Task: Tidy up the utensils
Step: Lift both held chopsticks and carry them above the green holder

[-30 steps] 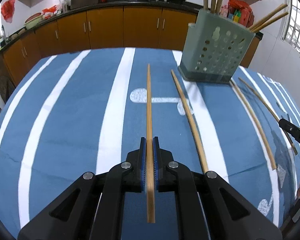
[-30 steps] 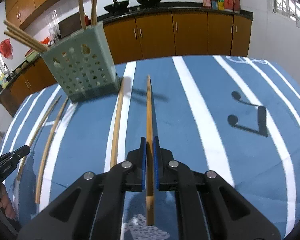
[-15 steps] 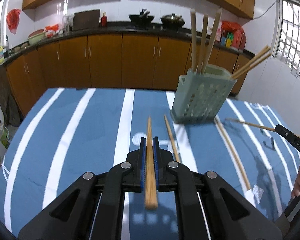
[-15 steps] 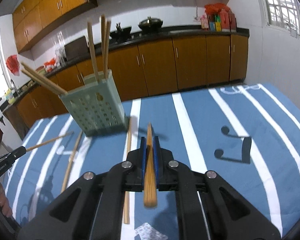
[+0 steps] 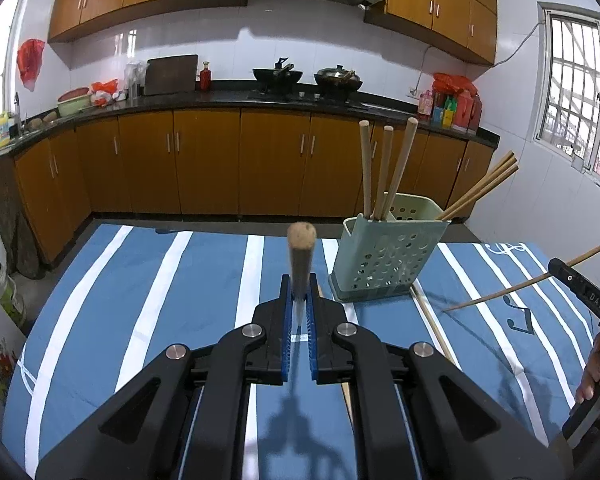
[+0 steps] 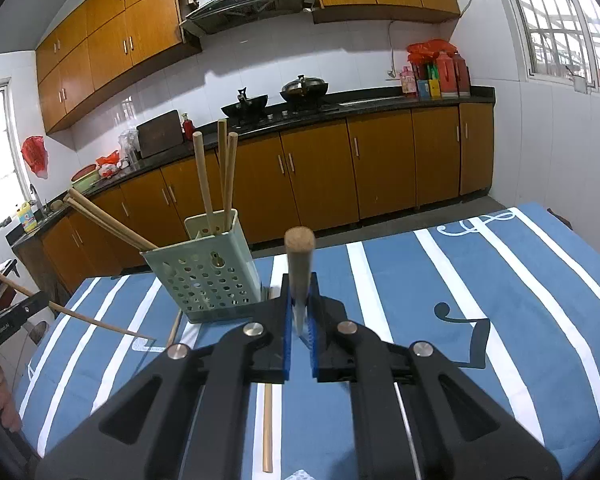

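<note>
My left gripper (image 5: 300, 294) is shut on a wooden chopstick (image 5: 301, 240) that I see almost end-on, lifted off the blue striped tablecloth (image 5: 140, 300). My right gripper (image 6: 300, 294) is likewise shut on a second chopstick (image 6: 299, 248), held in the air. A pale green perforated holder (image 5: 392, 258) (image 6: 204, 276) stands on the cloth just beyond both grippers, with several chopsticks (image 5: 384, 168) upright or leaning in it. In the left wrist view the right gripper (image 5: 584, 296) shows at the right edge with its chopstick (image 5: 520, 285). Loose chopsticks (image 5: 430, 318) (image 6: 267, 428) lie flat near the holder.
A hand (image 5: 596, 376) grips the right tool's handle at the frame edge. Beyond the table's far edge runs a floor strip, then brown cabinets (image 5: 204, 164) under a dark counter with woks. A bucket (image 5: 4, 292) stands on the floor to the left.
Both grippers have risen, each carrying its chopstick up off the cloth. The view now looks more level, over the holder toward the cabinets; the loose chopsticks stayed on the table.
</note>
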Available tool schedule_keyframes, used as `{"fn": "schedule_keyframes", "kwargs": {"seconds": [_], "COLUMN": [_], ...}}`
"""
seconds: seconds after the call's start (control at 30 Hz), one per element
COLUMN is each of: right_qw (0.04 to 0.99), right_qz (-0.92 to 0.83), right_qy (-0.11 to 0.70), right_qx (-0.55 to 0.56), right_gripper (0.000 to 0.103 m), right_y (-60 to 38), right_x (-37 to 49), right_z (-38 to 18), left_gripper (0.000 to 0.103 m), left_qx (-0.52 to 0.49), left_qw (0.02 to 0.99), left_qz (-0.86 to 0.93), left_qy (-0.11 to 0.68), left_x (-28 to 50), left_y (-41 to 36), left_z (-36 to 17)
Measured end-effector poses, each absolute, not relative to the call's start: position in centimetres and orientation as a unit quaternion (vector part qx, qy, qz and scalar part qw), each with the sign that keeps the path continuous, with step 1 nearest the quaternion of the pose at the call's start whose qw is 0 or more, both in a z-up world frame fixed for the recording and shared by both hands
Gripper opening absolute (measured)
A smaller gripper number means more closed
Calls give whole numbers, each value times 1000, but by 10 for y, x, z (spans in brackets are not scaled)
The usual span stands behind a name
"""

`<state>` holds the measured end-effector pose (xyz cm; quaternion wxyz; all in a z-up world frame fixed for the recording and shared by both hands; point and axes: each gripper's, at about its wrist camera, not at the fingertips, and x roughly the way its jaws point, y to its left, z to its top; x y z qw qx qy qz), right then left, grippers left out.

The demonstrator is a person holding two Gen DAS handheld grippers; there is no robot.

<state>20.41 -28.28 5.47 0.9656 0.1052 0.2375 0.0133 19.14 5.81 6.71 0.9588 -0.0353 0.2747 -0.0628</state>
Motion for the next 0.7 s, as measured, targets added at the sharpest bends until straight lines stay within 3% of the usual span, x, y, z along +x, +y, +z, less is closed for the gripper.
{"fn": "schedule_keyframes", "kwargs": {"seconds": [0.23, 0.7], "right_qw": [969, 976], "right_qz": [26, 126], "right_qy": [225, 144], "right_qx": [97, 107], "right_gripper": [8, 8], "right_y": [-280, -265], "right_x": [204, 192], "right_z": [75, 188], "left_gripper": [7, 7], "left_qx": [-25, -21], "left_qw": [962, 978], "left_qz": [-80, -141], "left_qy": [260, 155], "left_x": [187, 181], "left_y": [50, 10], "left_z": [82, 166]}}
